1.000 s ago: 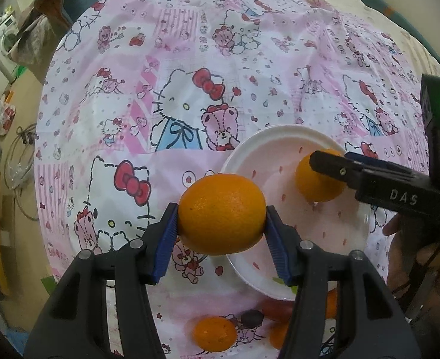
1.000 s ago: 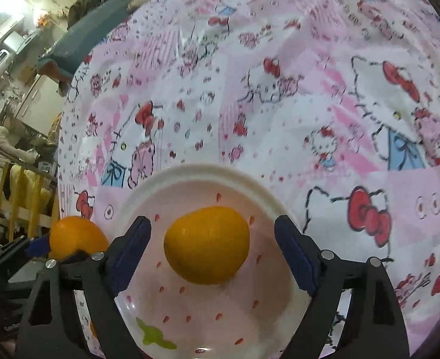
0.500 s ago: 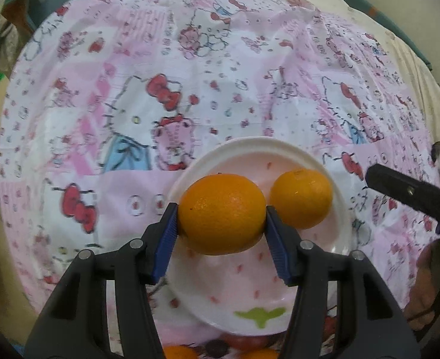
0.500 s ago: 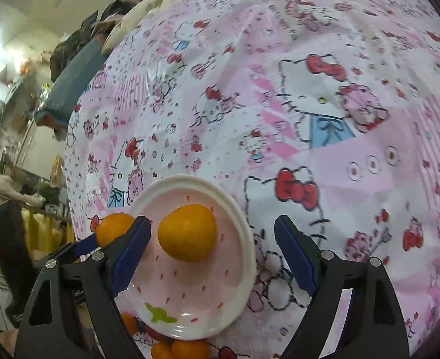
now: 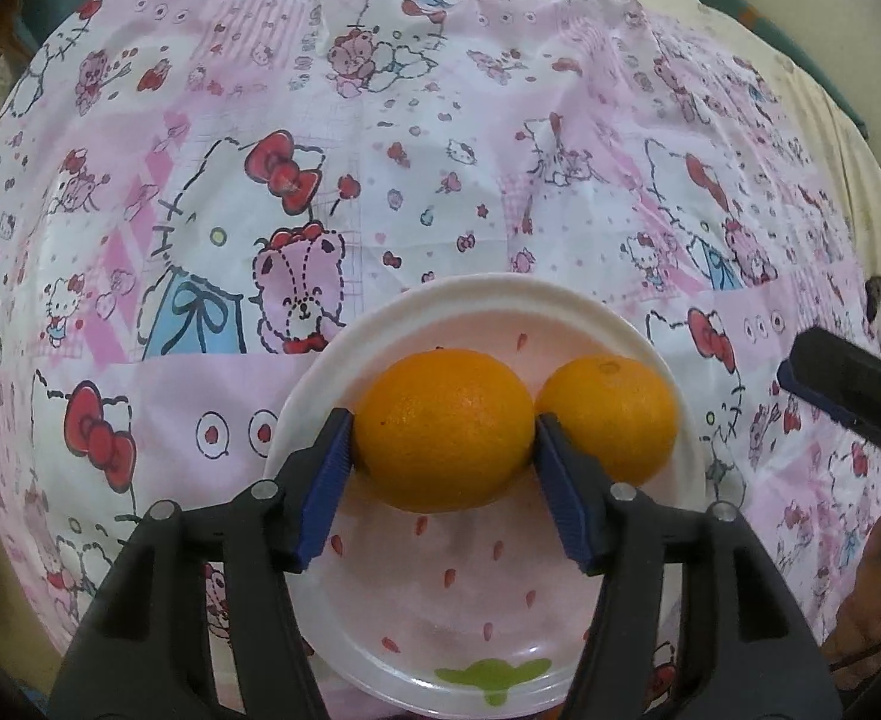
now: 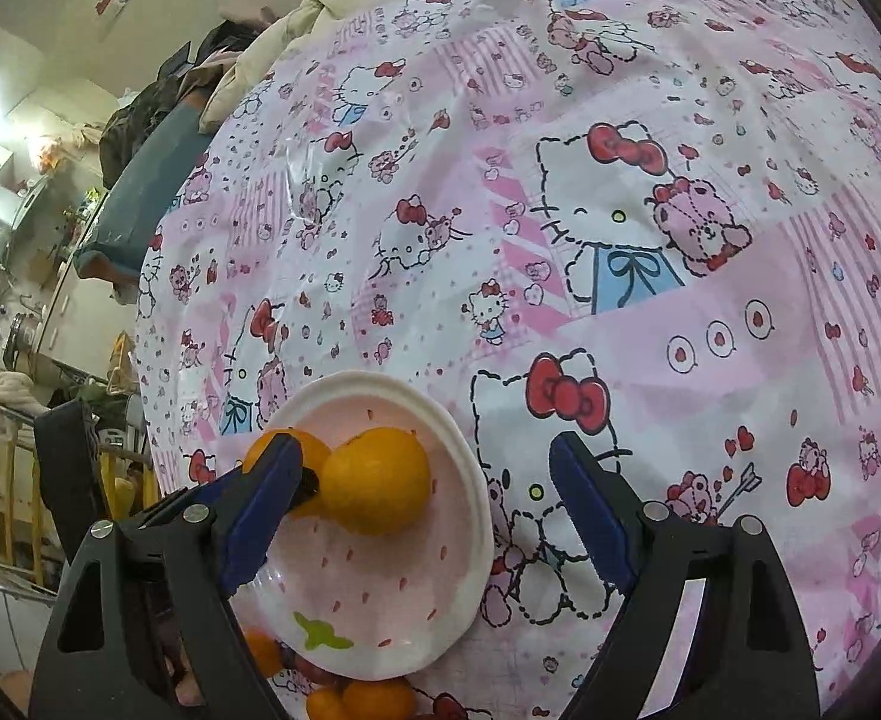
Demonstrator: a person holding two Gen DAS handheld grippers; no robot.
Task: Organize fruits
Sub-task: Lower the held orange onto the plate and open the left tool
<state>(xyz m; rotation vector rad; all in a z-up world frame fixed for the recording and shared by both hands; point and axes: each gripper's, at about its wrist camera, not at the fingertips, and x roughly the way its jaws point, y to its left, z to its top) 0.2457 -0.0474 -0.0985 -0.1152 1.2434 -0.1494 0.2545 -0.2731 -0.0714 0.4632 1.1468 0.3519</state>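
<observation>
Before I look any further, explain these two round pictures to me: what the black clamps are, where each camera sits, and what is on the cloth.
There is no robot here. A person holds a hand tool in each hand, each with two black fingers tipped in blue pads, and a wide-angle camera on each tool looks forward along those fingers.

The left-hand picture comes from the left gripper. It is shut on an orange, held over a white plate beside a second orange on the plate. The plate sits on a pink cartoon-cat tablecloth.

The other picture comes from the right gripper. It is open, holds nothing, and hovers off to the side of the plate. More small fruit lies on the cloth by the plate's near edge.
</observation>
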